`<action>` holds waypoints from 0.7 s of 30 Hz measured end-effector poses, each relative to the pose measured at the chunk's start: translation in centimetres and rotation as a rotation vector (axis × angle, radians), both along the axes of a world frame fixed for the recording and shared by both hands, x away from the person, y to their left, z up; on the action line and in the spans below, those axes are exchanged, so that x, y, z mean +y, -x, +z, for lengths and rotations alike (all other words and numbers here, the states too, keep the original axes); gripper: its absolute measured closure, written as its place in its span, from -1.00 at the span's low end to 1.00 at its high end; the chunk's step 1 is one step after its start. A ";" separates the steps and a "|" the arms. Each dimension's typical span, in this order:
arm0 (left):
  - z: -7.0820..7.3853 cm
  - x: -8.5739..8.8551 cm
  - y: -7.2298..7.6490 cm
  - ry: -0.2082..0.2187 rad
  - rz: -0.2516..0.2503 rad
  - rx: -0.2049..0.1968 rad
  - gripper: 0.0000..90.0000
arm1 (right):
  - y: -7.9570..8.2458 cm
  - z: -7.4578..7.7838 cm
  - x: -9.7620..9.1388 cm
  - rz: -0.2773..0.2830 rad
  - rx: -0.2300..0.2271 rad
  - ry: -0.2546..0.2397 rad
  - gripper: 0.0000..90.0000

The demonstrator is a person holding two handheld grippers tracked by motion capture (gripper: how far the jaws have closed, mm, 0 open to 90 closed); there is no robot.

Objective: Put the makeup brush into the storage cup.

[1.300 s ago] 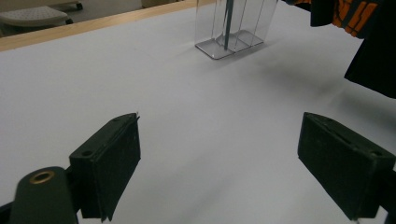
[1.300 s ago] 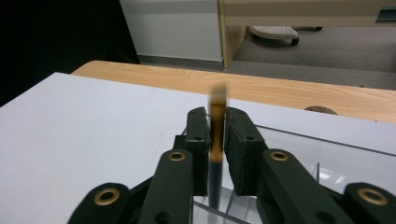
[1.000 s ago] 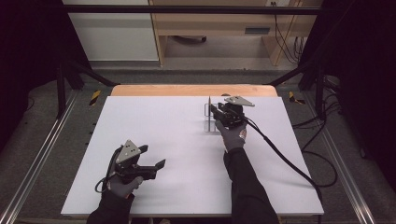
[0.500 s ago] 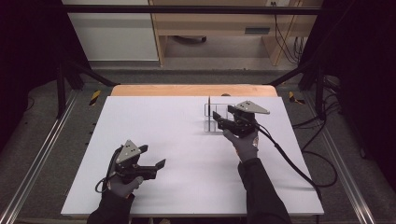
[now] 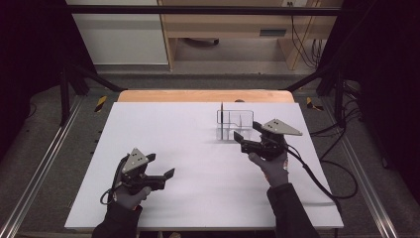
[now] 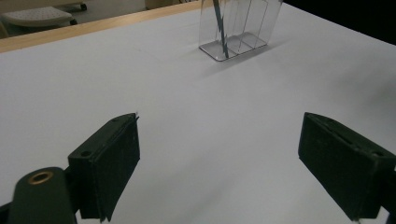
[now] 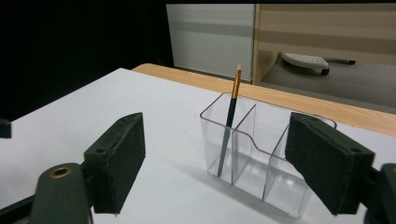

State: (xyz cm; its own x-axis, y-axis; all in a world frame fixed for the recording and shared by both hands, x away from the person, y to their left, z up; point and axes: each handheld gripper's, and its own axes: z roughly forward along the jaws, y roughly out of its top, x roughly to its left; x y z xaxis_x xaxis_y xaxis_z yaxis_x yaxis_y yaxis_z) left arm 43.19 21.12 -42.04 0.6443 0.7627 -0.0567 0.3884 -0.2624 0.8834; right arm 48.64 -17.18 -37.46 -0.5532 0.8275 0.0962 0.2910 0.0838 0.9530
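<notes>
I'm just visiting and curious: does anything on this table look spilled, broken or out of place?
Nothing stands out. The clear organizer stands upright on the white table, with one thin brush leaning in its end compartment. Both the right gripper and the left gripper are open and hold nothing.

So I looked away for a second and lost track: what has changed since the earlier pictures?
The right gripper has drawn back from the clear organizer toward the person and the table's right side, its jaws having just been opening, with nothing between them. The pencil it left stands leaning in an end compartment. The left gripper stayed put, open and empty; the organizer has not shifted on the white table.
</notes>
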 end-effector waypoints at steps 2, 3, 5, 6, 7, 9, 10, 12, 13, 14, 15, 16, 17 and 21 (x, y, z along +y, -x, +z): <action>0.0 0.0 0.0 -0.001 0.001 -0.001 -0.74 | 0.6 -0.1 -0.4 0.007 -0.005 0.004 -0.57; 0.0 0.0 0.0 -0.001 0.002 -0.001 -0.74 | 0.8 -0.2 -0.6 0.006 -0.002 0.004 -0.58; 0.0 0.0 0.0 -0.002 0.003 -0.001 -0.75 | 1.1 -0.4 -0.9 0.007 0.002 0.006 -0.60; 0.0 0.0 0.0 -0.002 0.004 -0.001 -0.75 | 1.3 -0.5 -1.1 0.008 0.005 0.000 -0.61; -0.1 0.0 0.0 -0.002 0.004 -0.001 -0.75 | 1.5 -0.6 -1.3 0.008 0.006 -0.005 -0.61; -0.1 0.0 0.0 -0.002 0.005 -0.002 -0.76 | 1.8 -0.8 -1.7 0.009 0.008 -0.005 -0.63; -0.1 0.1 -0.1 -0.002 0.006 -0.002 -0.76 | 2.0 -0.9 -1.9 0.010 0.009 -0.007 -0.65; 0.0 0.1 0.0 0.000 0.011 -0.005 -0.76 | 2.2 -1.2 -2.3 0.017 0.014 -0.006 -0.68; 0.0 0.1 0.0 0.004 0.013 -0.006 -0.76 | 2.4 -1.3 -2.4 0.019 0.017 -0.007 -0.69; 0.0 0.2 0.0 0.005 0.013 -0.006 -0.77 | 2.5 -1.5 -2.6 0.018 0.020 -0.002 -0.70; 0.0 0.2 0.0 0.005 0.015 -0.005 -0.77 | 2.6 -1.6 -2.7 0.019 0.023 0.006 -0.71; -0.1 0.3 0.0 0.006 0.016 -0.004 -0.77 | 2.8 -1.7 -2.8 0.021 0.024 0.011 -0.72; -0.1 0.3 -0.1 0.006 0.017 -0.003 -0.77 | 2.9 -1.8 -3.0 0.024 0.024 0.014 -0.73; -0.2 0.4 -0.1 0.007 0.021 0.002 -0.77 | 3.5 -2.4 -3.7 0.020 0.035 0.023 -0.75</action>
